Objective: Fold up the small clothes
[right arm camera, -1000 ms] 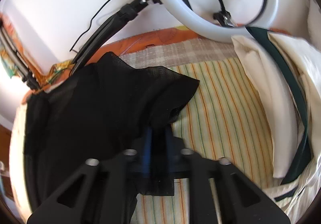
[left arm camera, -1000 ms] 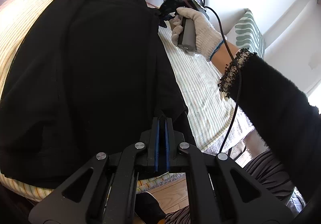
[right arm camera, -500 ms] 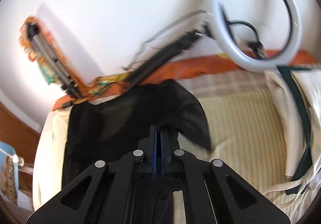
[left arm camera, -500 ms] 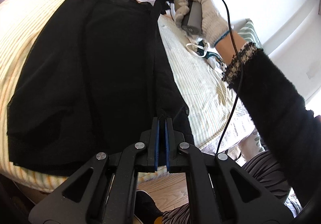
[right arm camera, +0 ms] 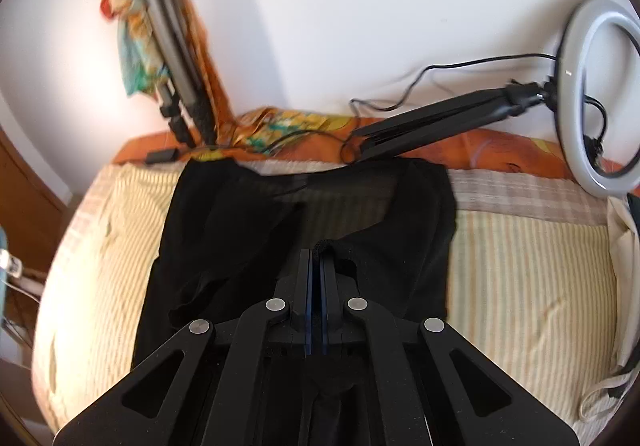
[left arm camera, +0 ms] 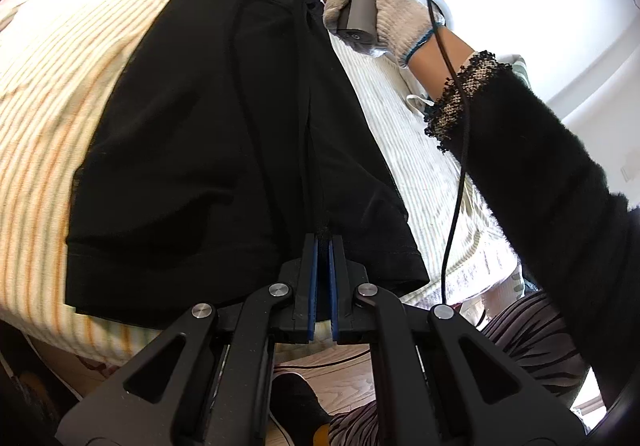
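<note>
A black garment [left arm camera: 208,134] lies spread on the striped bedspread [left arm camera: 52,86]. My left gripper [left arm camera: 323,240] is shut on the garment's near edge, a pinch of black cloth between its blue pads. The right gripper, held by a gloved hand [left arm camera: 376,6], grips the garment's far edge at the top of the left wrist view. In the right wrist view my right gripper [right arm camera: 318,252] is shut on a fold of the black garment [right arm camera: 224,230], lifted and carried over the rest of the cloth.
A ring light [right arm camera: 596,94] on a black stand [right arm camera: 444,118] lies along the back of the bed by the wall. A folded tripod [right arm camera: 168,38] leans at the back left. White cloth [right arm camera: 624,246] sits at the right edge. The person's dark sleeve [left arm camera: 552,174] crosses the right side.
The right gripper has swung leftward across the bed with the garment's far edge, folding the right side over. The left gripper has drifted the same way, still pinching the near edge.
</note>
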`<move>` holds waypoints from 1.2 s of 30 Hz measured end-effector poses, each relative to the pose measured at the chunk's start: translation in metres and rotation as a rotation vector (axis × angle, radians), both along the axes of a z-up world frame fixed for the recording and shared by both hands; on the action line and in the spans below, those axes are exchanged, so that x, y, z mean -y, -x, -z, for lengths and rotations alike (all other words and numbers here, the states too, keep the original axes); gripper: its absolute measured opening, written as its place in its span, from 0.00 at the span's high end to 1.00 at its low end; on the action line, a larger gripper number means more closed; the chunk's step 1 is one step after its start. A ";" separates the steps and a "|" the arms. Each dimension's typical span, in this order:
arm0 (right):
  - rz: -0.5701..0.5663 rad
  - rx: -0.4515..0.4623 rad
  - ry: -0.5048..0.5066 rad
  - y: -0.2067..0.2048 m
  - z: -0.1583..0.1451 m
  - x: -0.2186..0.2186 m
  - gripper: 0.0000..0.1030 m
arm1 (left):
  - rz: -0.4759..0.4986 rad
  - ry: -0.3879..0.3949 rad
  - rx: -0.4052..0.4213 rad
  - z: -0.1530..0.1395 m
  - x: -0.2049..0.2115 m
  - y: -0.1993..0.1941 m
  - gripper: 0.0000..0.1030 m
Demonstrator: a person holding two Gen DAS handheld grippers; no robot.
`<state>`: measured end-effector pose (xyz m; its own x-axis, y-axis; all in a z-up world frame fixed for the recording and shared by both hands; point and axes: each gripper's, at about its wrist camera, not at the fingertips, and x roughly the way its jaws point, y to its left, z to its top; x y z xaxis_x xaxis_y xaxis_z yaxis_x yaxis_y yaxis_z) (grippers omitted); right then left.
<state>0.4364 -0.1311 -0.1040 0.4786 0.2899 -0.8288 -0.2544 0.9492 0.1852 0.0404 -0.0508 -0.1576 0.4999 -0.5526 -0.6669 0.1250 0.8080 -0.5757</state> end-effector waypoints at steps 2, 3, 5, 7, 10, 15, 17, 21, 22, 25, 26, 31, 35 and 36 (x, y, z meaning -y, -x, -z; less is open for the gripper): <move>-0.006 -0.004 0.012 -0.001 0.006 -0.007 0.98 | -0.009 -0.003 0.003 0.000 -0.003 0.002 0.97; -0.008 -0.005 0.019 -0.001 0.009 -0.008 0.98 | -0.013 -0.007 0.006 -0.002 -0.004 0.003 0.97; -0.023 -0.013 0.025 -0.002 0.016 -0.011 0.98 | -0.021 -0.021 0.019 -0.006 -0.005 0.004 0.97; -0.042 -0.039 0.021 -0.002 0.022 -0.012 0.96 | -0.024 -0.048 0.030 -0.008 -0.007 0.004 0.97; -0.065 -0.096 -0.018 -0.002 0.024 -0.006 0.83 | -0.022 -0.061 0.019 -0.007 -0.011 0.001 0.97; -0.039 -0.048 -0.098 0.024 -0.023 0.039 0.67 | -0.016 -0.049 -0.006 -0.007 -0.015 -0.001 0.97; -0.019 -0.057 -0.145 0.040 -0.042 0.062 0.66 | -0.010 -0.059 0.005 -0.014 -0.012 -0.002 0.97; -0.034 -0.062 -0.142 0.105 -0.073 0.098 0.66 | 0.014 -0.052 0.035 -0.031 -0.012 0.004 0.97; -0.044 -0.065 -0.136 0.122 -0.077 0.103 0.66 | 0.020 -0.062 0.042 -0.034 -0.011 0.006 0.97; -0.072 -0.098 -0.093 0.186 -0.077 0.116 0.66 | 0.037 -0.082 0.029 -0.036 -0.014 0.013 0.97; -0.078 -0.103 -0.076 0.206 -0.075 0.117 0.66 | 0.048 -0.081 0.005 -0.032 -0.012 0.013 0.93; -0.112 -0.215 -0.059 0.299 -0.031 0.124 0.66 | 0.049 -0.097 0.002 -0.038 -0.026 0.020 0.90; -0.112 -0.277 -0.120 0.333 -0.007 0.129 0.66 | 0.041 -0.101 0.008 -0.049 -0.036 0.008 0.90; -0.109 -0.279 -0.129 0.341 -0.004 0.129 0.66 | 0.041 -0.089 -0.004 -0.048 -0.035 0.004 0.90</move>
